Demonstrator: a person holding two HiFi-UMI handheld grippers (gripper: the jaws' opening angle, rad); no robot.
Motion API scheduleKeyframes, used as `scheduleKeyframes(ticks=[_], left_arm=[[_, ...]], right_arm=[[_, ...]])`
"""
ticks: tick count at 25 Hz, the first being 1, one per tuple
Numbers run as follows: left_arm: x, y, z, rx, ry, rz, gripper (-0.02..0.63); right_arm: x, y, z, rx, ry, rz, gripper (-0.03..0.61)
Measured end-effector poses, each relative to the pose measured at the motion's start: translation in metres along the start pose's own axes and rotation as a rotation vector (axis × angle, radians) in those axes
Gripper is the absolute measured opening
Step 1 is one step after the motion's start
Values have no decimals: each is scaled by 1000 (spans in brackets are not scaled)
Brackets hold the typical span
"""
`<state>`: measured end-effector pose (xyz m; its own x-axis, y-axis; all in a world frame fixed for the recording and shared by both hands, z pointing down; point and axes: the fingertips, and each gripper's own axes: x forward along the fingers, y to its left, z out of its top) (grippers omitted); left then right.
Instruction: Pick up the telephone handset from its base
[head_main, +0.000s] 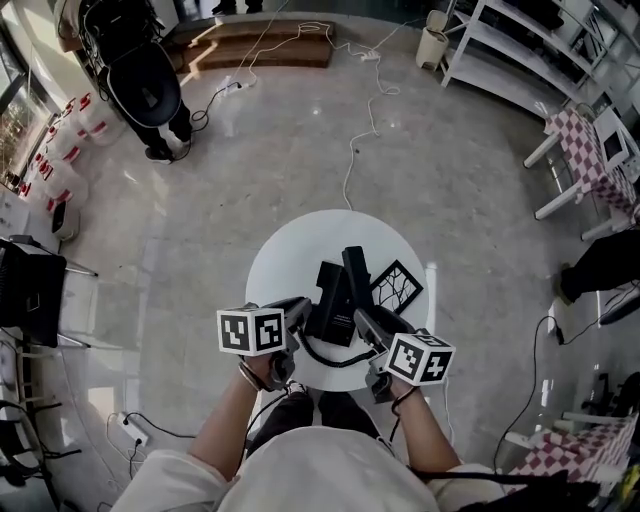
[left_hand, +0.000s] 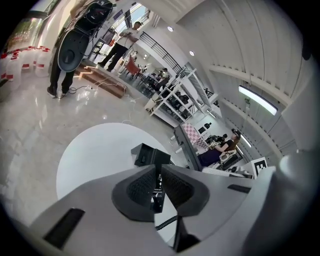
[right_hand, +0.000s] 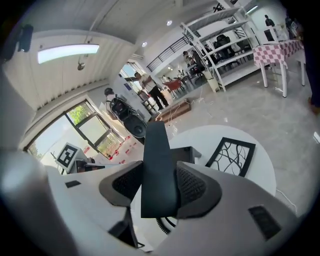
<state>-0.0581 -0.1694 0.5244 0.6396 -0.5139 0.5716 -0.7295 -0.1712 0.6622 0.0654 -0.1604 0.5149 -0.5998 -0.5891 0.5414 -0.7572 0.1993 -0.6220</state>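
Your right gripper (right_hand: 159, 180) clamps the handset (right_hand: 156, 145) mid-shaft, raised above the base (left_hand: 148, 155) at the worktop's (head_main: 285, 255) centre. Your left gripper (left_hand: 158, 186), jaws narrow, pinches the base's edge. The handset looks like stiff, smooth, light plastic; expect the coiled cord (head_main: 328, 361) to tug.

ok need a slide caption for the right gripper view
Right gripper clamps the long black plastic telephone handset, held off its black telephone base on the round white table.

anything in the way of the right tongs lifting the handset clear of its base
Nothing visible blocks it. The right tongs are clamped on the handset, which stands above the base with open air over it; only its coiled cord hangs below.
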Motion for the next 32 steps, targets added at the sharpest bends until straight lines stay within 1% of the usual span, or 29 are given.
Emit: scheduleKeyframes(ticks=[3,5,9,12,14,18,23,27,29,32], left_arm=[[4,-12,10,45,-11,-10,52],[4,-20,20,73,-35,-6,51],[4,-46,46,162,-113,-10,51],[3,-65,63,212,-163,-30,51],[-2,-73,75,249,-202,-28,51],[-16,-89,108,367,-299,-4,49],[-40,-128,157,525,-468,17,49],[-59,-153,183,609,-574,37,48],[-63,-162,193,626,-606,40,49],[-64,-172,199,631,-629,39,49]], right_arm=[[-9,6,22,-5,-85,40,229],[-15,11,37,-16,-130,54,229],[-26,24,66,-31,-218,109,229],[-36,33,84,-36,-282,146,229],[-43,39,96,-44,-327,164,229],[-61,55,127,-74,-440,216,229],[-90,78,167,-113,-584,298,229],[-102,91,187,-152,-631,317,229],[-104,93,196,-163,-643,324,229],[-109,95,209,-176,-651,333,229]])
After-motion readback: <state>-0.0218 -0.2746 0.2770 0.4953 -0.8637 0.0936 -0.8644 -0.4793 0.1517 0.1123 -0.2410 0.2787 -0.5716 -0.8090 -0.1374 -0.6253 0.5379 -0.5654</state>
